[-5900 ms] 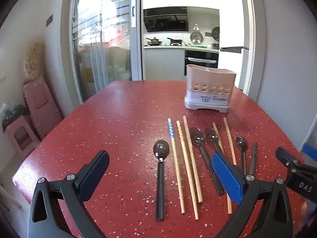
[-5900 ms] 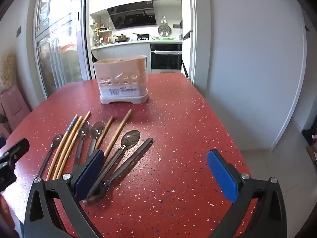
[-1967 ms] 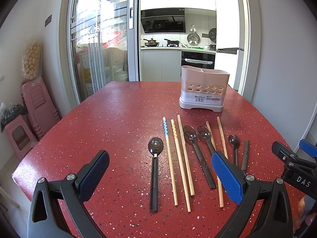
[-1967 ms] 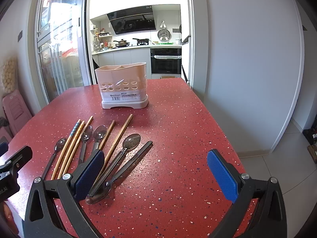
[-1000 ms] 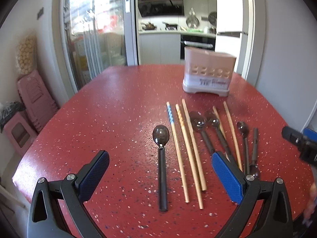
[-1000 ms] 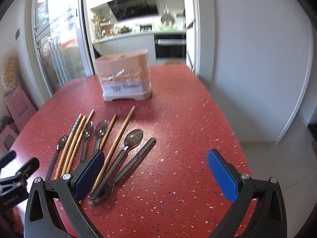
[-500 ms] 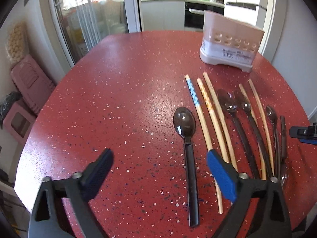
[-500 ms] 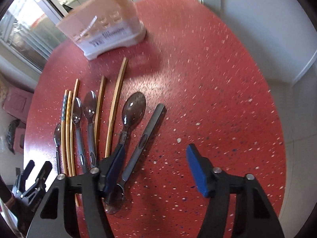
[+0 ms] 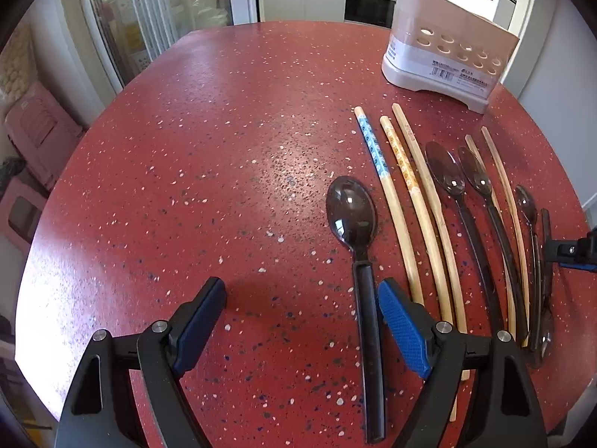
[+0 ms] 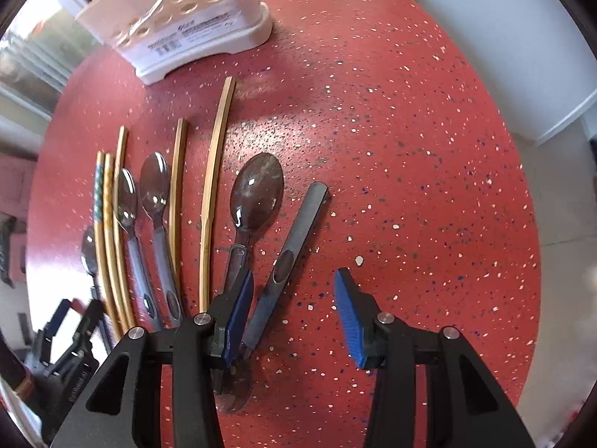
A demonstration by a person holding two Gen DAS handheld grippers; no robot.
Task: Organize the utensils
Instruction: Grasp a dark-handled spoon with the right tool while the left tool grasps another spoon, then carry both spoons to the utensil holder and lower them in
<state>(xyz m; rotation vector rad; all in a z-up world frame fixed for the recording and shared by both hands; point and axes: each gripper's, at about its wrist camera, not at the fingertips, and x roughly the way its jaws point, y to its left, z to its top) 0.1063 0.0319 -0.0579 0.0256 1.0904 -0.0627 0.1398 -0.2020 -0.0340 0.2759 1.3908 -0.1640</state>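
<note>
Right wrist view: holder (image 10: 194, 26) contents unseen; right gripper (image 10: 291, 310) closing, ungripped, around handle (image 10: 287, 261); left gripper (image 9: 302, 321) released

Both the left gripper (image 9: 300, 321) and right gripper (image 10: 289, 311) have black frames, 2 blue textured pads and silver screws.

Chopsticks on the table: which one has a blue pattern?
The leftmost chopstick in the left wrist view, beside the big dark spoon; the others are plain or orange-marked.

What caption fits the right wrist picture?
Open right gripper, jaws just closing, above a dark reversed spoon on the red speckled table.
</note>
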